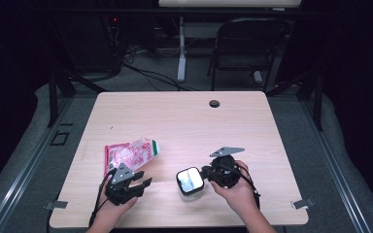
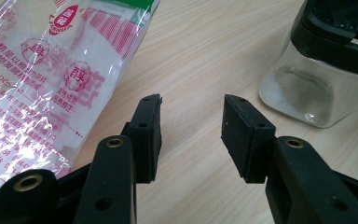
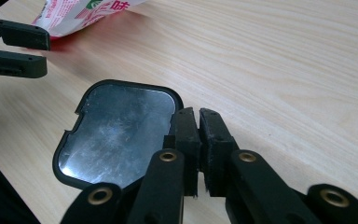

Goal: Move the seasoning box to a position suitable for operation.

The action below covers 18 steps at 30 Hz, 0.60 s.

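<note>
high view: the table (image 1: 184,121) carries a bag (image 1: 130,154) of red-and-white print at the near left and a square glass jar (image 1: 190,181) with a black-rimmed lid near the middle of the near edge. the left gripper (image 1: 141,185) sits just near of the bag, jaws spread and empty, pointing right toward the jar. the right gripper (image 1: 205,172) comes at the jar from the right, its jaws against the lid's right edge. the work looks like opening the jar so the bag can be poured in; that is my reading

left gripper view: the left gripper (image 2: 192,116) has its jaws wide apart with nothing between them, over bare wood. the bag (image 2: 42,79) lies to the left, the jar (image 2: 317,91) stands to the far right with some white grains at its bottom. to steady the jar well, this gripper should swing right and clamp the glass body low, below the black rim

right gripper view: the right gripper (image 3: 198,112) is nearly closed, jaws pinched at the lid (image 3: 116,135) edge, seemingly on a tab or the rim; i cannot tell if it truly grips. lift gently and straight, or the jar may tip
</note>
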Each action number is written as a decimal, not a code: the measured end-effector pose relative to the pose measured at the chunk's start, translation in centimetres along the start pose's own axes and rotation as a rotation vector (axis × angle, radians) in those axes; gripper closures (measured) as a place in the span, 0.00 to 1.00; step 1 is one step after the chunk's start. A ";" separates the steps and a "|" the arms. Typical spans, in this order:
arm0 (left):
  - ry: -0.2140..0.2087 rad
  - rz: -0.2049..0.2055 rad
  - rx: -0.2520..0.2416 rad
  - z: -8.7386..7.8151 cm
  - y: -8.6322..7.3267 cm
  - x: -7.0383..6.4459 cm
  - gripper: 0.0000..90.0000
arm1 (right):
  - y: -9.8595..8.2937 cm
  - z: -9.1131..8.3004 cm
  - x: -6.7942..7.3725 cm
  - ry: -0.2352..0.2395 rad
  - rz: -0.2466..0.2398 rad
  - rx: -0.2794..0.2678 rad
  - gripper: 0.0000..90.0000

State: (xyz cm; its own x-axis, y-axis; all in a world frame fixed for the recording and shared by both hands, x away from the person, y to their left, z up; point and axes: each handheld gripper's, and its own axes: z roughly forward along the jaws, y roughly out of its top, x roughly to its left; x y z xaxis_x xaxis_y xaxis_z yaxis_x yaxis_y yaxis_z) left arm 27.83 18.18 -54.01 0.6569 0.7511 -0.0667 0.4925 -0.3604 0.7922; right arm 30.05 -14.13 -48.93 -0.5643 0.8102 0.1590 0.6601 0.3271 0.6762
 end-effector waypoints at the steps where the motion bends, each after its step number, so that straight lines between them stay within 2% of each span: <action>1: -0.002 -0.004 -0.001 0.0 0.0 -0.1 0.64 | 0.0 0.0 0.0 0.000 0.000 0.001 0.97; 6: -0.005 0.001 0.003 0.1 0.0 -0.3 0.64 | -0.1 -0.1 0.1 -0.005 -0.011 -0.005 0.97; 16: -0.028 0.018 0.005 0.1 0.2 -0.8 0.65 | -0.7 -0.5 0.7 -0.010 -0.003 -0.006 0.97; 18: -0.033 0.025 0.006 0.2 0.3 -1.0 0.66 | -0.8 -0.7 0.8 -0.015 0.003 -0.011 1.00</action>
State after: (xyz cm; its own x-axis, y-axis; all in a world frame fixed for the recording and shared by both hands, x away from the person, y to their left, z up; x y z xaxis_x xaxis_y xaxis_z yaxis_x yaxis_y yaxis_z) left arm 27.39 17.22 -53.81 0.6878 0.7228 -0.0670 0.4790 -0.3826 0.7901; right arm 28.70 -14.04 -48.89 -0.5549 0.8182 0.1505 0.6563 0.3194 0.6836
